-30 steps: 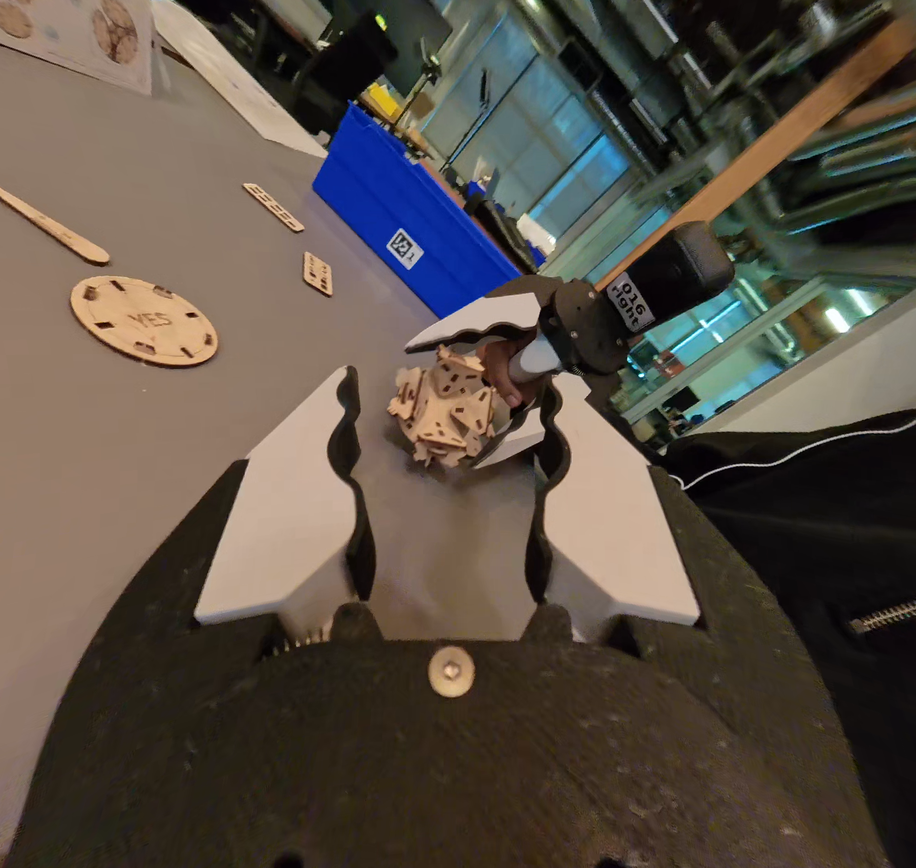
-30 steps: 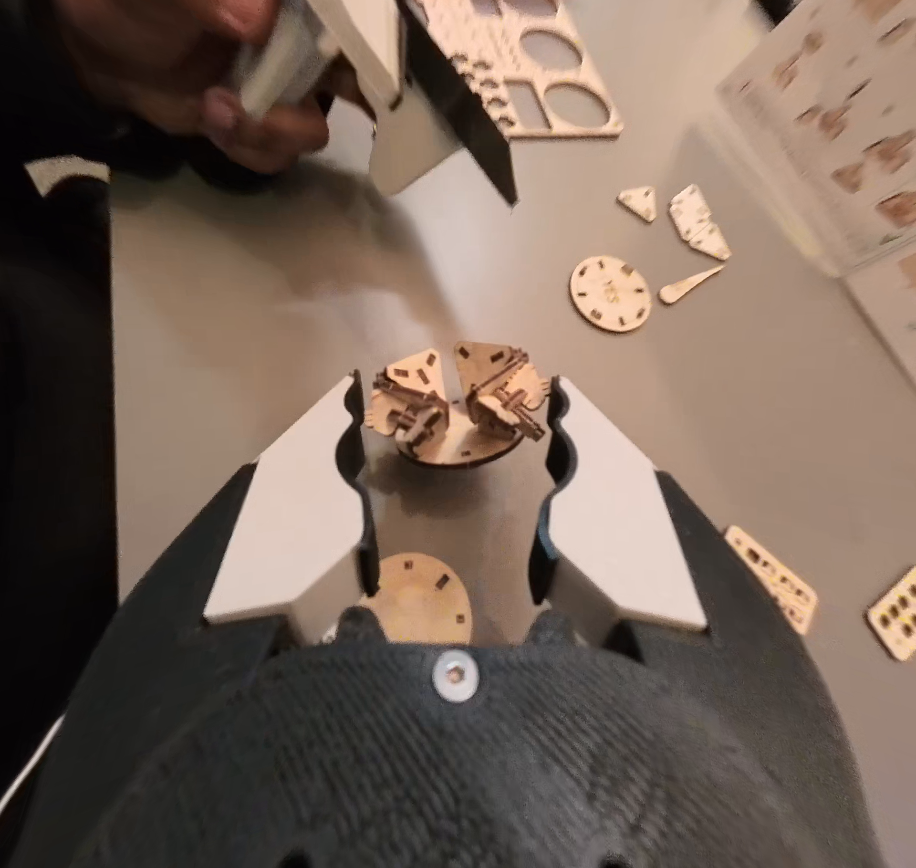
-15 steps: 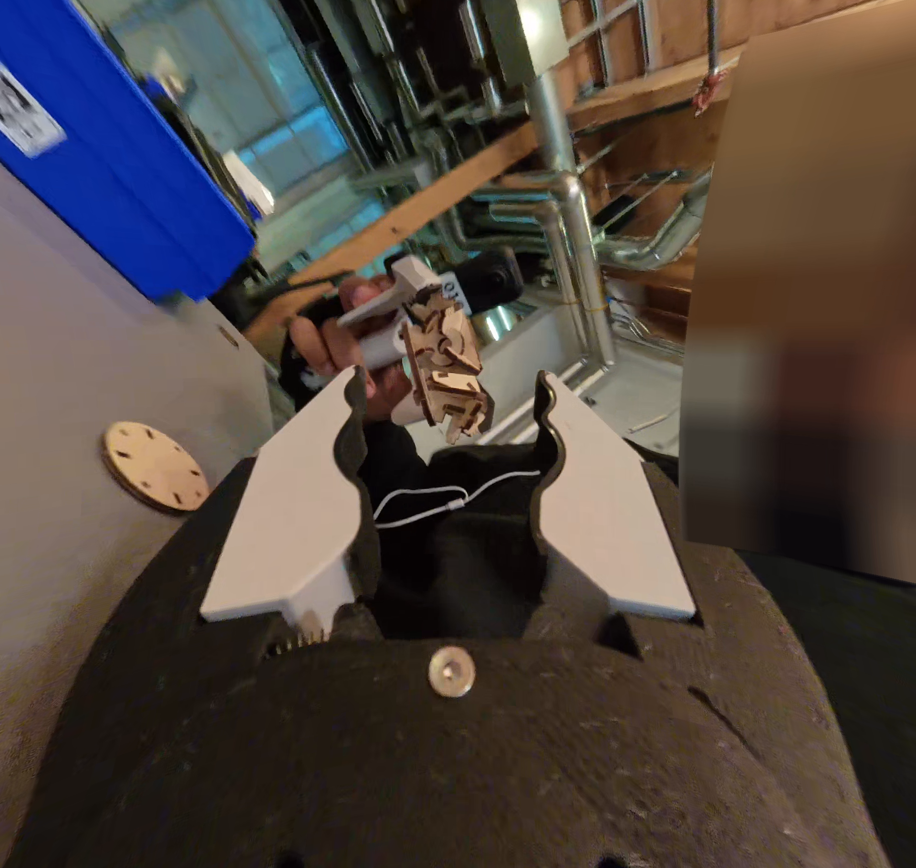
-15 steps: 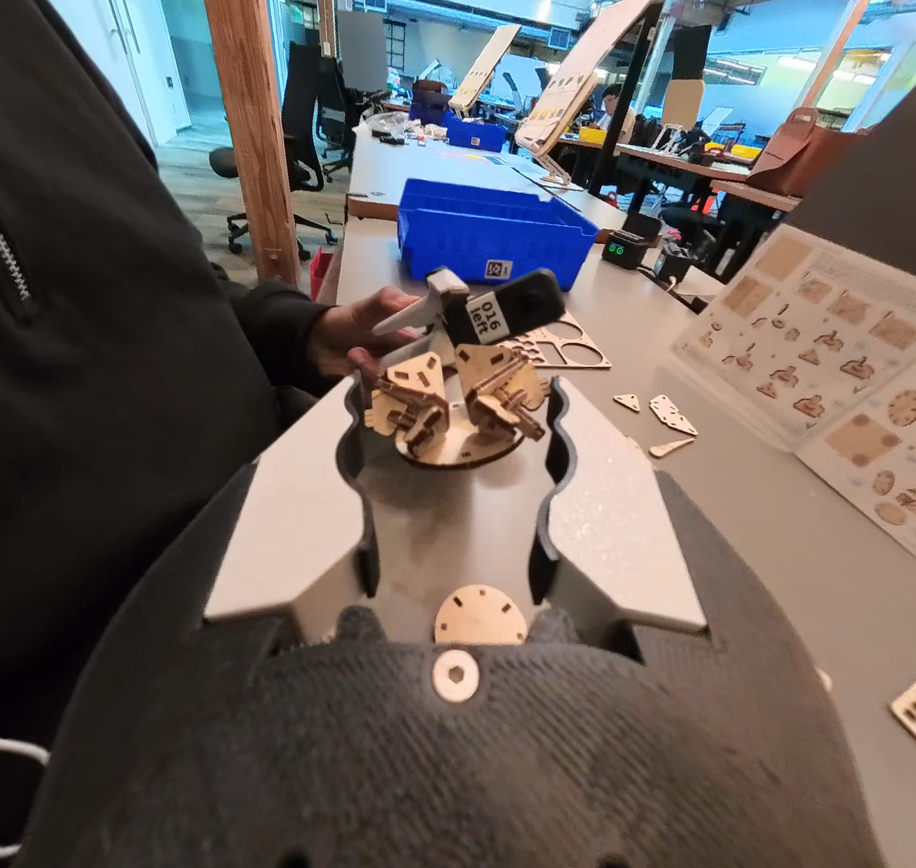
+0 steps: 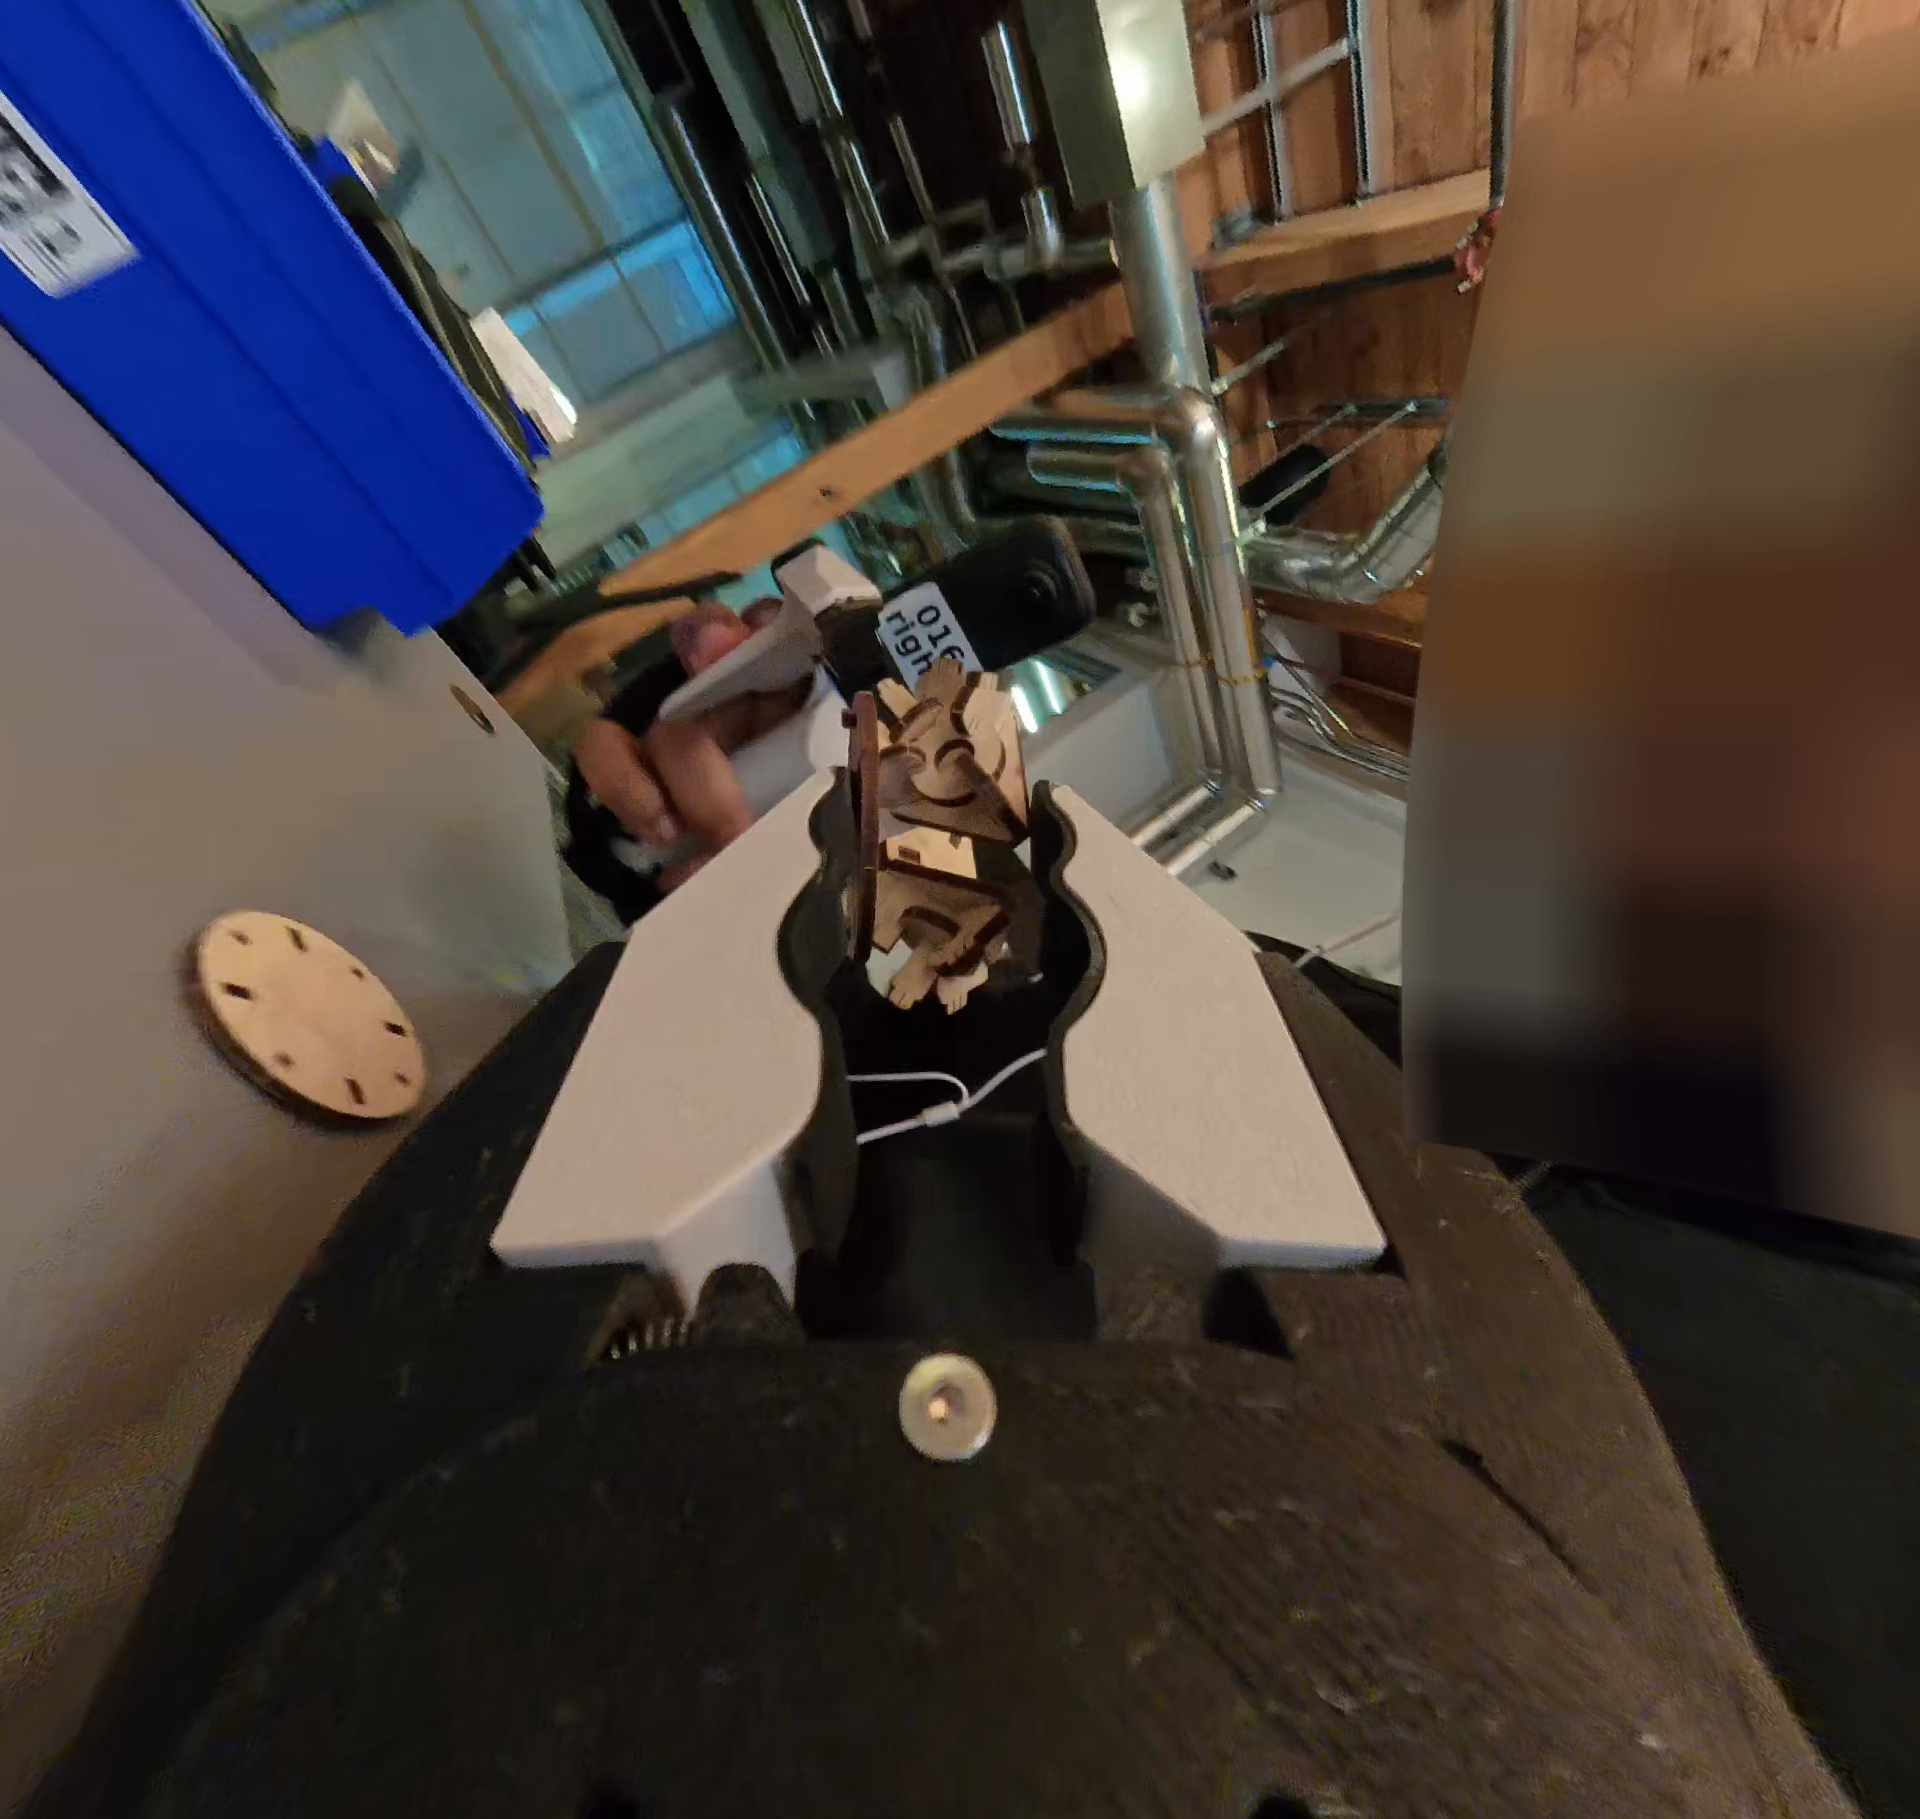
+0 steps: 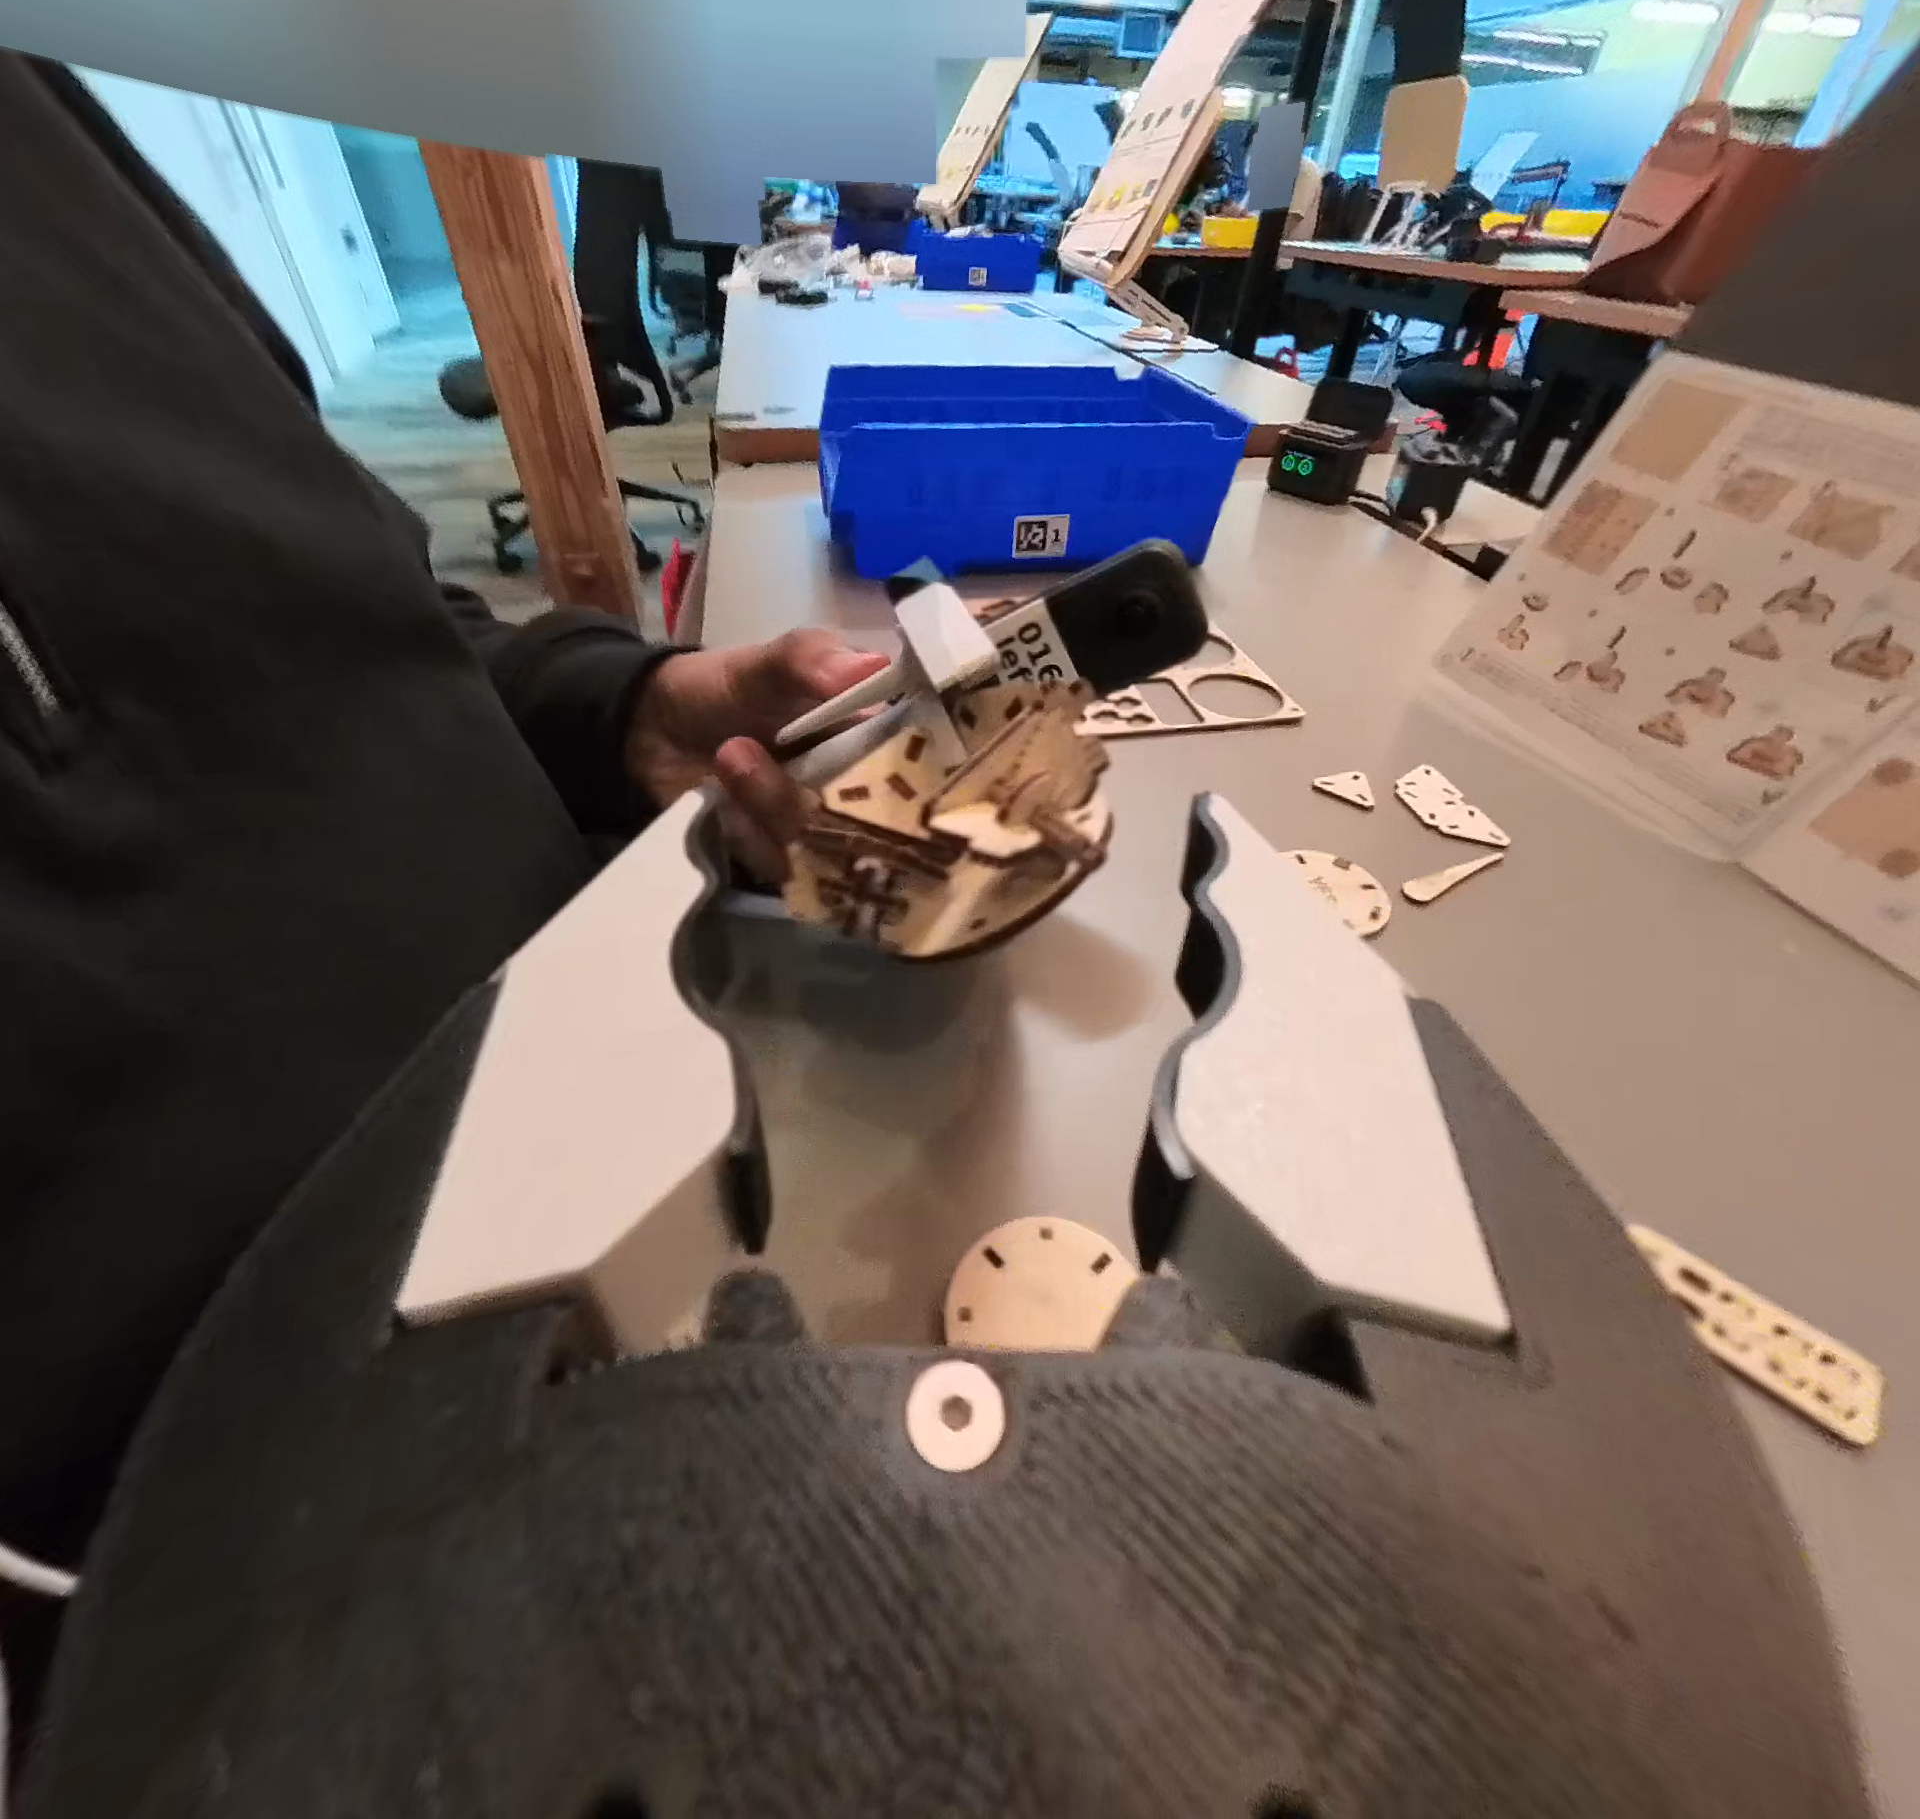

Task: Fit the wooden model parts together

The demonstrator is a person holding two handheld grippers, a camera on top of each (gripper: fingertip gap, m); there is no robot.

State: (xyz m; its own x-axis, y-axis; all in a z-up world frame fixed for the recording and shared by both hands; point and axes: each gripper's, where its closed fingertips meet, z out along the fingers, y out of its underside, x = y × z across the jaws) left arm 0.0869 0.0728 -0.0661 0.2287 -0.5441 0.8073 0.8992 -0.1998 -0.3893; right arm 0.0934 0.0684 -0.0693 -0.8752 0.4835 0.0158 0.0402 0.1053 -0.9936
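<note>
The wooden model [image 5: 940, 834] is clamped between the pads of the left tool [image 5: 940, 839], lifted off the desk [image 6: 1558, 990]. The right tool [image 6: 945, 834] is spread wide, nothing gripped, the model just ahead of its fingertips. A wooden disc [image 6: 1039, 1286] lies beneath it.

A blue bin [image 6: 1029, 460] and an instruction sheet [image 6: 1714, 616] rest on the grey table [image 6: 1558, 1021].

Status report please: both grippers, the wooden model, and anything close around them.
Left gripper jaws shut on wooden model, held off the table. Right gripper jaws open, model between them, right pad clear. Loose disc below.
</note>
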